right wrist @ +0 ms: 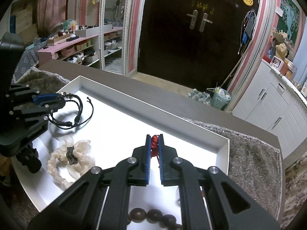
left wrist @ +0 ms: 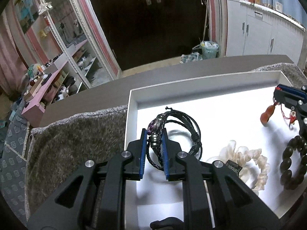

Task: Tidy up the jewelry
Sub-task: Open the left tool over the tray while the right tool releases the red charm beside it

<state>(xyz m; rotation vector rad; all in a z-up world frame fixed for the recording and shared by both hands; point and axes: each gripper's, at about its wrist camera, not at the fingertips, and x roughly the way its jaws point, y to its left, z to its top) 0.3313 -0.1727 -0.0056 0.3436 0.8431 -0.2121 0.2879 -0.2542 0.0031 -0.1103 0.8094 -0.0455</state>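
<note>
Left tongs (left wrist: 154, 134): my jaws pinch the black cord bracelet (left wrist: 184, 132).
Right tongs (right wrist: 155, 140): clamped on red knotted cord (right wrist: 154, 143) — pendant hidden.
Dark beads (right wrist: 151, 216): cut off.

A dark bead bracelet (left wrist: 292, 163) runs off the right edge in the left wrist view and lies half hidden under the right gripper (right wrist: 155, 145) in the right wrist view. The red knotted cord (right wrist: 154, 143) vanishes between the pads. The tag on the cream scrunchie (left wrist: 249, 164) is unreadable.
</note>
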